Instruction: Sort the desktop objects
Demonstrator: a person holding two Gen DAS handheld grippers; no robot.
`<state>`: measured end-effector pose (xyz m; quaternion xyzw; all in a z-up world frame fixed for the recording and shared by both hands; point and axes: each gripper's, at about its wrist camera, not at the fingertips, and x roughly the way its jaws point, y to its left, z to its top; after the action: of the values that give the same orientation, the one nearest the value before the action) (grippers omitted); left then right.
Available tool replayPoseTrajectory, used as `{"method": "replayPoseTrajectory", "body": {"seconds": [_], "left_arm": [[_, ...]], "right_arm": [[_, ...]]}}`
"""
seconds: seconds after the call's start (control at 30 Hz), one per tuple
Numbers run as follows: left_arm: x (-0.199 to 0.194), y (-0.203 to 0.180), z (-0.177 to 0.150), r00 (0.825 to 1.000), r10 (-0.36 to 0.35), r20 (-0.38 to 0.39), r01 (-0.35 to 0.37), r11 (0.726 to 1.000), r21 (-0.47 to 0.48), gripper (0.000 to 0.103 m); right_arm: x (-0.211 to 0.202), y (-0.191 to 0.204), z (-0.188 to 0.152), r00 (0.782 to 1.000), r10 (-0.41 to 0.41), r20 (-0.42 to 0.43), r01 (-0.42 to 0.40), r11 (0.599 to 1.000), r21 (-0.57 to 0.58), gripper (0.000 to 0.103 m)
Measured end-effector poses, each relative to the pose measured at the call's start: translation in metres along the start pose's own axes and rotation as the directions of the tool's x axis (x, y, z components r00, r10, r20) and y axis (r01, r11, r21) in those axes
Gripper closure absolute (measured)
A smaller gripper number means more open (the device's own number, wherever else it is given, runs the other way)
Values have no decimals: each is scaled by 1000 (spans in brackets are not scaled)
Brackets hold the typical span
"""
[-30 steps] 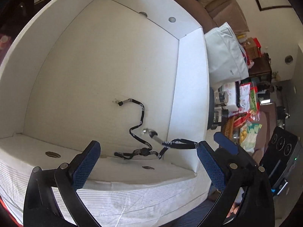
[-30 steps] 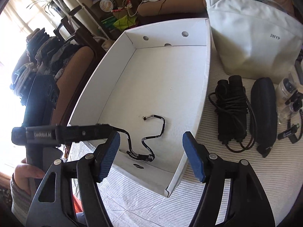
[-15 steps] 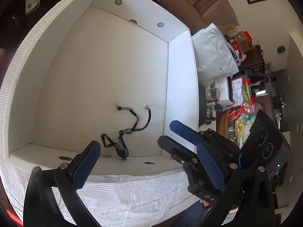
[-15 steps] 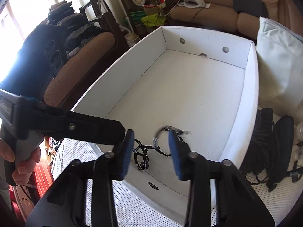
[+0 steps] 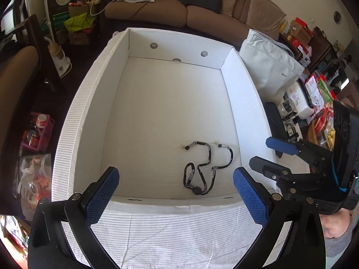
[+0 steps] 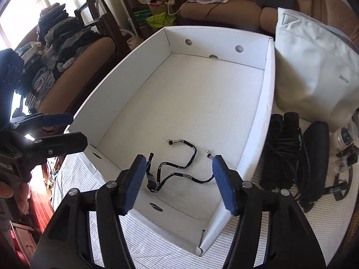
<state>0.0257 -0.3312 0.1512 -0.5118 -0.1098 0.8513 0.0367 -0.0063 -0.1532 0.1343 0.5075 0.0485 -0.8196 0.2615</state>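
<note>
A black printed lanyard [image 5: 197, 191] [image 6: 150, 187] lies loose in curls on the floor of the white cardboard box [image 5: 244, 112] [image 6: 258, 116], near its front wall. My left gripper [image 5: 175, 179] [image 6: 67, 132] hovers open above the box's front edge with nothing between its blue pads. My right gripper [image 6: 179, 163] [image 5: 267, 154] hangs over the front right corner; its jaws are opening and hold nothing, the lanyard lying on the floor beneath them.
To the right of the box, a coiled black cable bundle [image 6: 282, 150], a black zip case [image 6: 314, 157] and small bottles [image 6: 343, 136] lie on the striped cloth. A white tote bag [image 6: 314, 71] stands behind them. Chairs and a sofa surround the table.
The lanyard, draped over the box wall a second ago, now lies wholly on the box floor. My right jaws narrowed, then widened again. The left gripper rose and drew back.
</note>
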Motion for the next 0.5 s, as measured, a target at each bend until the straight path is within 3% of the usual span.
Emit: {"method": "replayPoseTrajectory", "body": {"seconds": [0.13,0.33,0.4,0.5], "left_arm": [[1,-16,-16,997,69,14,-70,996,53,0],[-5,-33,-39,995,93,35,-96,993,73,0],[-7,-39,-46,994,103,42,-106,992,72,0],[-9,-48,-55,990,132,44,-135,988,72,0]], "right_arm": [[-12,1,-9,1000,-22,3,22,1000,-11,39],[-31,-3,-26,999,-33,14,34,999,-7,35],[-37,-6,-32,999,-48,26,48,999,-2,23],[-48,-14,-41,998,-50,43,49,999,18,17]]}}
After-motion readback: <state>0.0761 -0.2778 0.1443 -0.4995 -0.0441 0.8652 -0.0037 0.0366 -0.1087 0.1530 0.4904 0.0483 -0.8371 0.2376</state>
